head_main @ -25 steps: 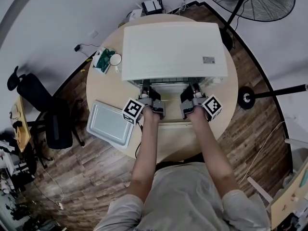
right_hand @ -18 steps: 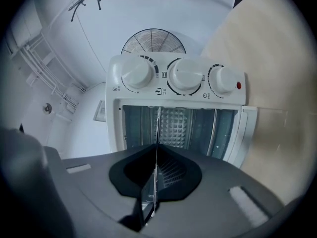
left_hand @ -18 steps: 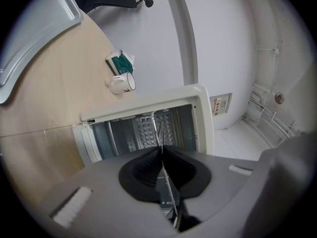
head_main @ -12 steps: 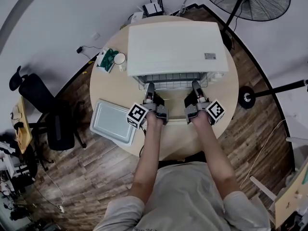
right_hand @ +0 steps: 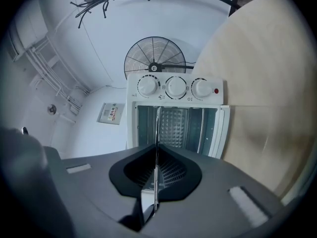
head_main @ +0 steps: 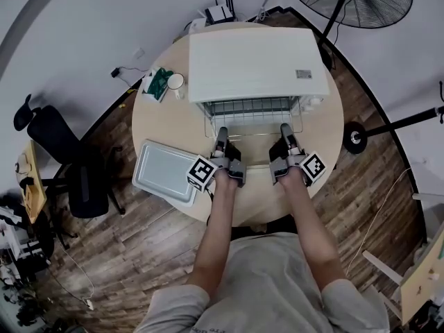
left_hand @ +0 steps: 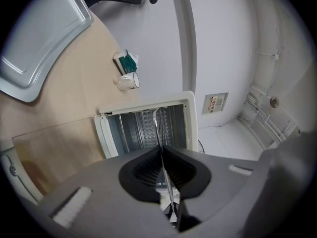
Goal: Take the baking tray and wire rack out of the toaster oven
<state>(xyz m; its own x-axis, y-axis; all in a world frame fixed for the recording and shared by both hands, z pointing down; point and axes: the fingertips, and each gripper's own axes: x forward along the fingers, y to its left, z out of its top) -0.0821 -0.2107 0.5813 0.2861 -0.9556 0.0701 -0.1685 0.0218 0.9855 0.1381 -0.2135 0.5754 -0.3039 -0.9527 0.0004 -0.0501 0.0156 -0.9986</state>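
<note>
Wire rack (head_main: 253, 109) partly out of oven (head_main: 257, 61); left gripper (head_main: 221, 133), right gripper (head_main: 285, 129) fingers pinch edge.

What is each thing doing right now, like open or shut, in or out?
toaster oven: door open, folded down.
wire rack: partly out of the oven, pinched at its front edge.
baking tray: out, lying flat and empty on the table.
left gripper: shut on the wire rack.
right gripper: shut on the wire rack.
</note>
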